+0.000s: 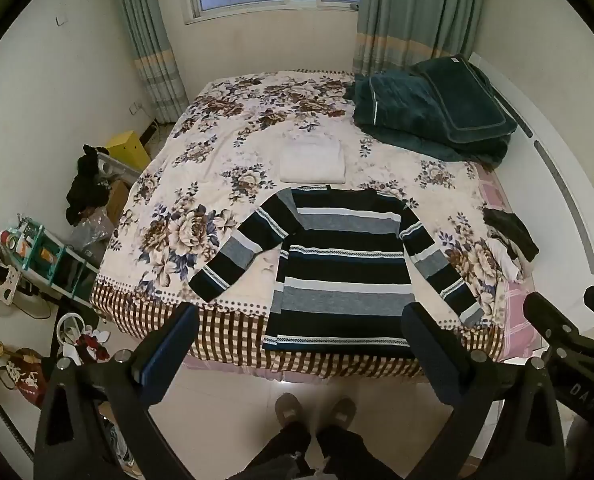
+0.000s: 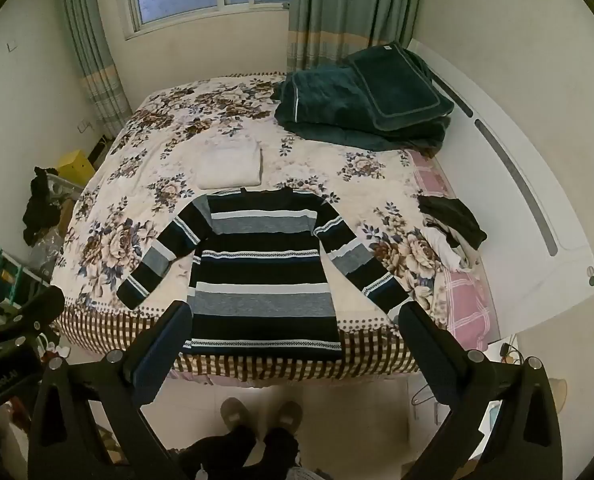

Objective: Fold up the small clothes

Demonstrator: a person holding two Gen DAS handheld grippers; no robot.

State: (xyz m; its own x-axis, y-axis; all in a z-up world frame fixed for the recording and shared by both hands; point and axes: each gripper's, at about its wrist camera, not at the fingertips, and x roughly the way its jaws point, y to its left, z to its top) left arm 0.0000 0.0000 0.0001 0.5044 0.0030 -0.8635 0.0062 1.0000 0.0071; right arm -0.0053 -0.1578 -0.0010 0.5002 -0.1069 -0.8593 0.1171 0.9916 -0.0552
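A striped sweater (image 1: 341, 264), navy, grey and white, lies flat on the floral bedspread (image 1: 201, 184), sleeves spread, its hem over the near bed edge; it also shows in the right wrist view (image 2: 263, 268). A folded white garment (image 1: 312, 160) lies just behind its collar, and shows in the right wrist view too (image 2: 229, 165). My left gripper (image 1: 299, 344) is open and empty, held above the floor in front of the hem. My right gripper (image 2: 295, 344) is open and empty at the same height. The right gripper's body shows at the left wrist view's right edge.
A folded dark green blanket (image 1: 429, 112) lies at the bed's far right. A small pile of dark and white clothes (image 1: 509, 240) sits at the right edge. Clutter, a shelf (image 1: 53, 256) and a yellow box (image 1: 127, 148) stand left of the bed. The person's feet (image 1: 317, 412) are below.
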